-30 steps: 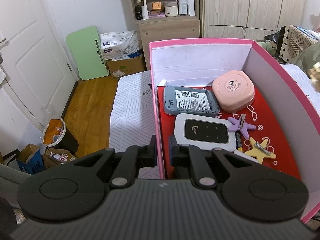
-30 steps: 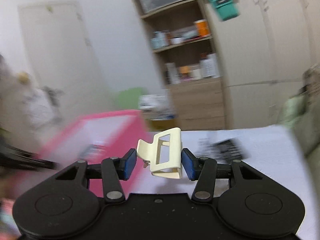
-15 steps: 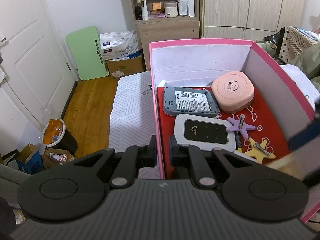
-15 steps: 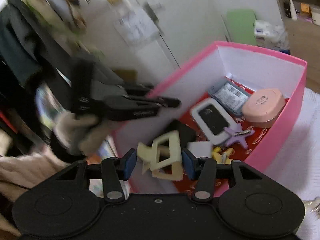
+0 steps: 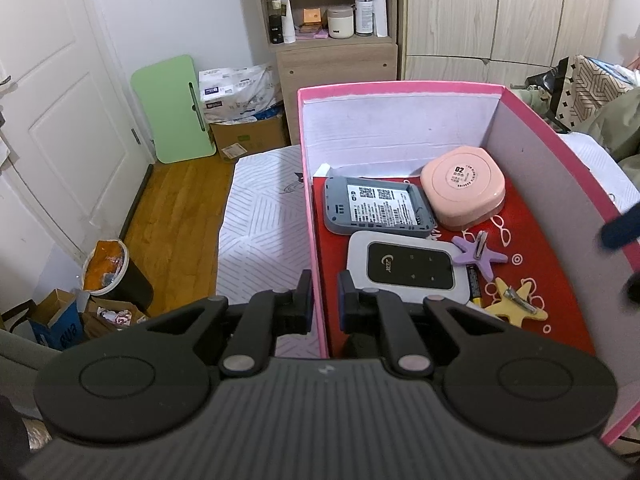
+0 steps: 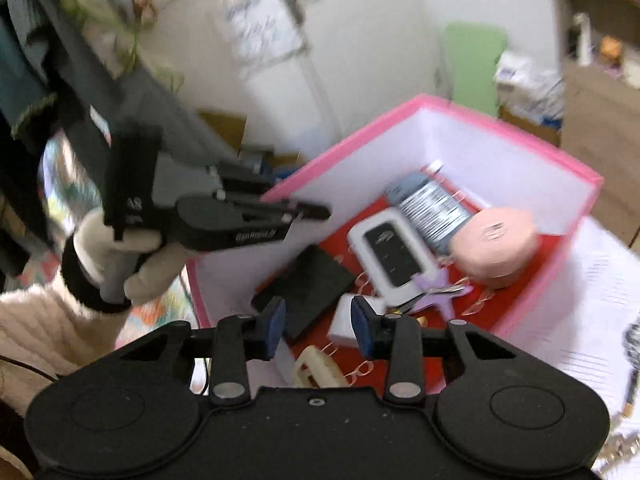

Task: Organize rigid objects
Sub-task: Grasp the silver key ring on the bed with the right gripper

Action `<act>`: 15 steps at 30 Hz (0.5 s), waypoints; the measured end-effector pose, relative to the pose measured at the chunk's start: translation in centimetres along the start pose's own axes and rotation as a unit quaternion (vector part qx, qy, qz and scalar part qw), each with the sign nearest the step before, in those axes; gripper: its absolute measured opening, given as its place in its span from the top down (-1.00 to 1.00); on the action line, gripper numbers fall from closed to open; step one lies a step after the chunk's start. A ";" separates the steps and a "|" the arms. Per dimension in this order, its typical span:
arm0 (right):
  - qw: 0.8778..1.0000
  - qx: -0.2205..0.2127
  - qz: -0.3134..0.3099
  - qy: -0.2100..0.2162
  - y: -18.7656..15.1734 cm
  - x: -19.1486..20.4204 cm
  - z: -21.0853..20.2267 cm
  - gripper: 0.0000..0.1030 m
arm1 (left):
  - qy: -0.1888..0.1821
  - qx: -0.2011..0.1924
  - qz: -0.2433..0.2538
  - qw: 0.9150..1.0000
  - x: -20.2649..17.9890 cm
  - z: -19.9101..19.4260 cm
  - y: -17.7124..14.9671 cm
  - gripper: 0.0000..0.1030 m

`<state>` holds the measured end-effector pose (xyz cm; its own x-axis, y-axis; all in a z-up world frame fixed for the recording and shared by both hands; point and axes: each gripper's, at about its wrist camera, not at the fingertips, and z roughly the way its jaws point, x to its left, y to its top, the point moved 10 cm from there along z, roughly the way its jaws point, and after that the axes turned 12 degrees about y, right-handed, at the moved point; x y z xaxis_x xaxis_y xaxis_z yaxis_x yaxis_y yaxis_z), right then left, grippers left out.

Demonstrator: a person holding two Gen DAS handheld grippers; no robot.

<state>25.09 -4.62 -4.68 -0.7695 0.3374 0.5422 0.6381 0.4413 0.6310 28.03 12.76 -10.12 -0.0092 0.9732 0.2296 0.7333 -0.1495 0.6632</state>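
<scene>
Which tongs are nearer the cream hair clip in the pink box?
Right. The right tongs hang just above the cream hair clip, jaws closing on nothing. The left tongs clamp the pink box wall, further off.

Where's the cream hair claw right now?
Right wrist view: the cream hair claw lies on the pink box's red floor, at its near end, just below the empty right tongs.

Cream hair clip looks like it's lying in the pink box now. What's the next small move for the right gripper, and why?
Probably lift the right gripper clear of the pink box and go for another loose item. Its jaws are closing with nothing between them, and the cream hair clip lies on the red floor below them. The left gripper is clamped on the box wall, steadying it.
</scene>
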 end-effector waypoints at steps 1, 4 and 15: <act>1.000 -0.019 0.002 -0.005 -0.1 0.0 -1.1 0.17 | 0.000 0.000 0.000 1.000 0.0 0.0 0.0 0.82; 0.995 -0.087 0.021 -0.054 -1.5 -1.5 -4.9 0.17 | -0.005 0.000 -0.007 1.000 0.2 0.0 0.1 0.82; 0.916 -0.179 0.164 -0.320 -13.6 -11.3 -8.8 0.07 | -0.022 0.003 -0.033 0.999 0.7 0.2 0.1 0.81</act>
<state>25.31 -21.81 -14.49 -0.3199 0.8720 0.3705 0.7170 -0.0329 0.6963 28.22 13.48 -10.02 -0.0291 0.9877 0.1537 0.7366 -0.0828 0.6713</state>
